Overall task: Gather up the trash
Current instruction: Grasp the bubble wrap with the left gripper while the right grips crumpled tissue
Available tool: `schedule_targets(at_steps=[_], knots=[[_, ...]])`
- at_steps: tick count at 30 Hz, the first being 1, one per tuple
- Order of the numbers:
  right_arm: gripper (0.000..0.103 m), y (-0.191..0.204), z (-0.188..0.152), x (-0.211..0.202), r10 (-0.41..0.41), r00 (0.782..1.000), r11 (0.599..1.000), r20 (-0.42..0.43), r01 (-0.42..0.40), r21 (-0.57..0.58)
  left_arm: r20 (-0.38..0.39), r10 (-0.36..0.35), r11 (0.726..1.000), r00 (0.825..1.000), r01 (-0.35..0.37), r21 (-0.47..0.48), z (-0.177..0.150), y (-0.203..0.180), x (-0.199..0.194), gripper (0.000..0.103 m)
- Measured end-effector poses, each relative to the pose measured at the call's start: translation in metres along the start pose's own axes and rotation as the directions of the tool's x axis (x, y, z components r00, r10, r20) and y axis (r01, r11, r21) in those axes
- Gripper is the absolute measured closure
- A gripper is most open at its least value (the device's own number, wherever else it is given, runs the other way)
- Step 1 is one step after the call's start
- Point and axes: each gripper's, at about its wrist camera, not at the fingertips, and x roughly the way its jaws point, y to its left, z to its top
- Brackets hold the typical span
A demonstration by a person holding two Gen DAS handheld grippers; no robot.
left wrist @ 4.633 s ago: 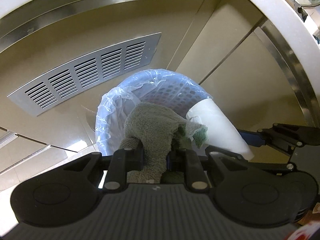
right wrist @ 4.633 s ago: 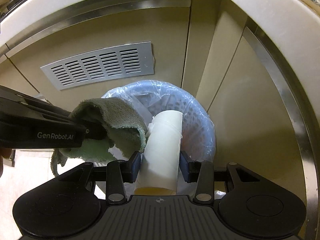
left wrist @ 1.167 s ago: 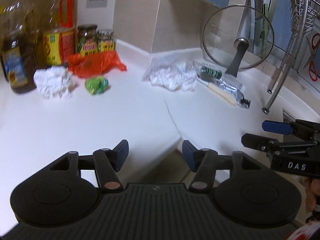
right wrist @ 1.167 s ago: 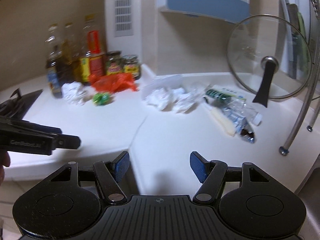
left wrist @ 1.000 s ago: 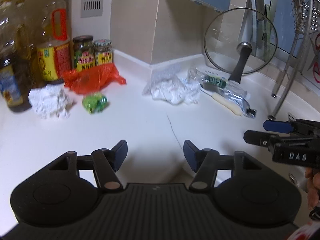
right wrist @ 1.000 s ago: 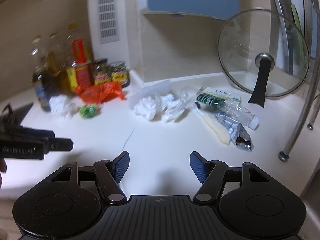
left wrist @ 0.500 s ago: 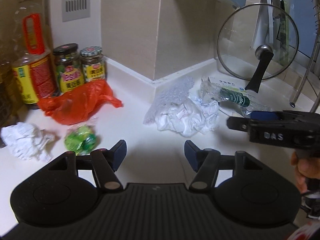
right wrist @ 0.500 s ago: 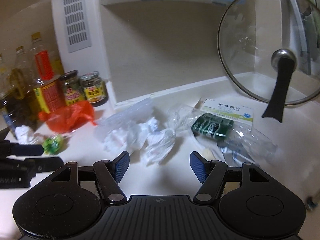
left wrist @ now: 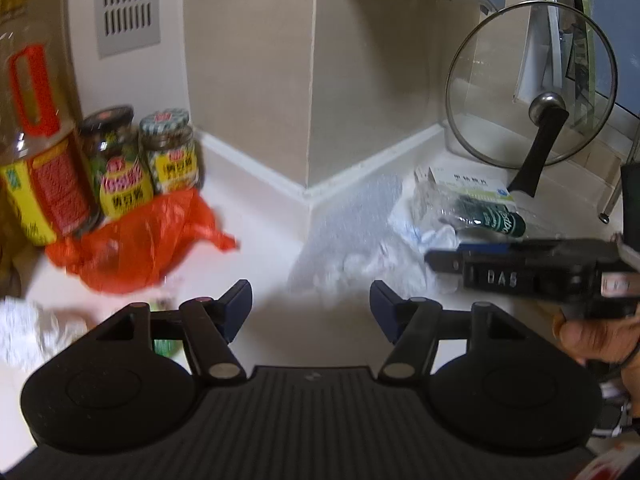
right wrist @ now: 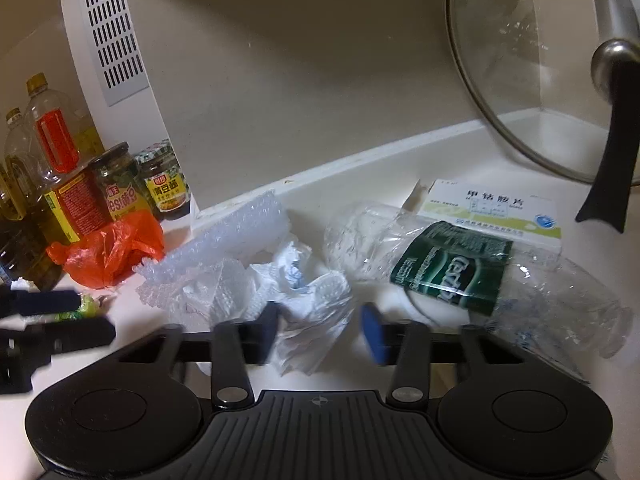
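My right gripper (right wrist: 320,334) hangs low over a crumpled white tissue (right wrist: 308,312) on the white counter (right wrist: 404,160). Its jaws are closing with the tissue between them, and a small gap still shows at the right pad. Bubble wrap (right wrist: 224,248) lies just left of the tissue, and a crushed clear bottle with a green label (right wrist: 452,264) just right. My left gripper (left wrist: 311,308) is open and empty over bare counter. An orange plastic bag (left wrist: 132,248) is ahead to its left. A green wrapper (left wrist: 164,346) peeks out behind its left finger.
Oil bottles (left wrist: 36,152) and two jars (left wrist: 172,160) stand against the wall at the left. A glass lid (right wrist: 540,80) leans in the far right corner behind a medicine box (right wrist: 496,208). Another white paper wad (left wrist: 32,328) lies at the far left.
Both grippers have moved forward and lower towards the trash in the counter corner. The right jaws have narrowed around the white tissue. The left jaws have kept their width.
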Motion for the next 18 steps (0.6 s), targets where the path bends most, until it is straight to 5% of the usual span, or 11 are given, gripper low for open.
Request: schedule_targets(at_steps=[2, 10, 16, 18], knots=[[0.080, 0.000, 0.001, -0.001, 0.002, 1.000, 1.000, 0.007, -0.002, 0.002, 0.009, -0.007, 0.999, 1.000, 0.007, 0.036, 0.009, -0.003, 0.005, 0.041], [0.082, 0.000, -0.001, -0.021, 0.003, 0.999, 1.000, 0.032, -0.004, 0.009, 0.014, -0.021, 0.962, 1.000, 0.016, 0.274, 0.030, -0.035, 0.034, 0.043], [0.082, -0.002, -0.006, -0.035, -0.013, 0.999, 1.000, 0.039, 0.013, 0.011, -0.002, 0.016, 0.942, 1.000, -0.014, 0.336, 0.031, -0.043, 0.046, 0.086], [0.082, -0.003, -0.008, -0.039, -0.023, 0.999, 1.000, 0.043, 0.022, 0.014, -0.001, 0.034, 0.943, 0.999, -0.032, 0.332, 0.032, -0.040, 0.043, 0.091]])
